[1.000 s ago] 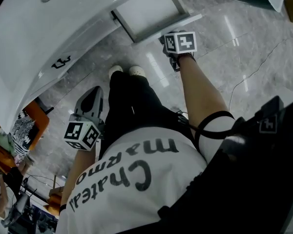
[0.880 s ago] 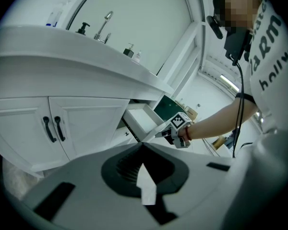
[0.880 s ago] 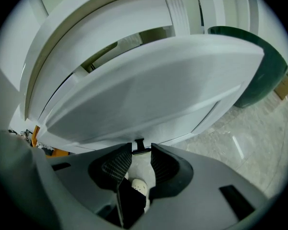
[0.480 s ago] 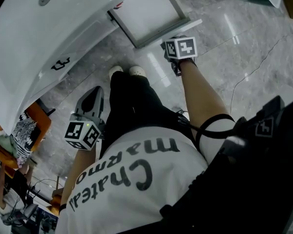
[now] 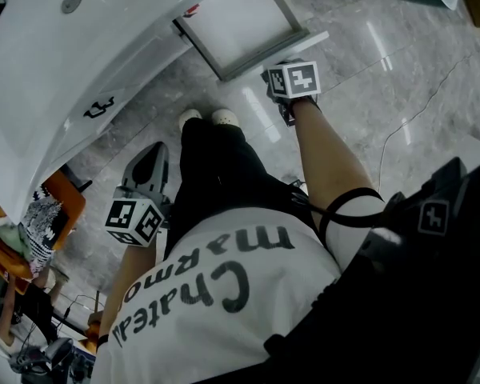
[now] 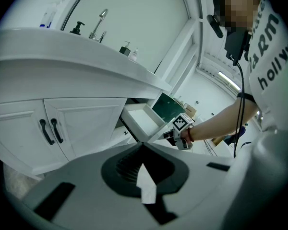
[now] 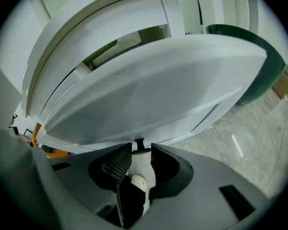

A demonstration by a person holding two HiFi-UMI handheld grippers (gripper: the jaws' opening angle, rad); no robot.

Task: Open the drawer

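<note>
The white drawer stands pulled out from under the vanity counter, and its inside looks bare. My right gripper is at the drawer's front panel. In the right gripper view, my right gripper is closed on the small black handle, whose bar sits between the jaw tips. My left gripper hangs low beside the person's leg, away from the drawer. In the left gripper view, the jaws of my left gripper meet with nothing between them, and the drawer shows ahead.
Two cupboard doors with black handles are left of the drawer, below a faucet. The person's shoes stand on the marble floor just in front. A dark green tub is to the right, and orange furniture to the left.
The drawer shows a little further out from under the counter. The right gripper has shifted slightly toward the person with it. The left gripper has kept still.
</note>
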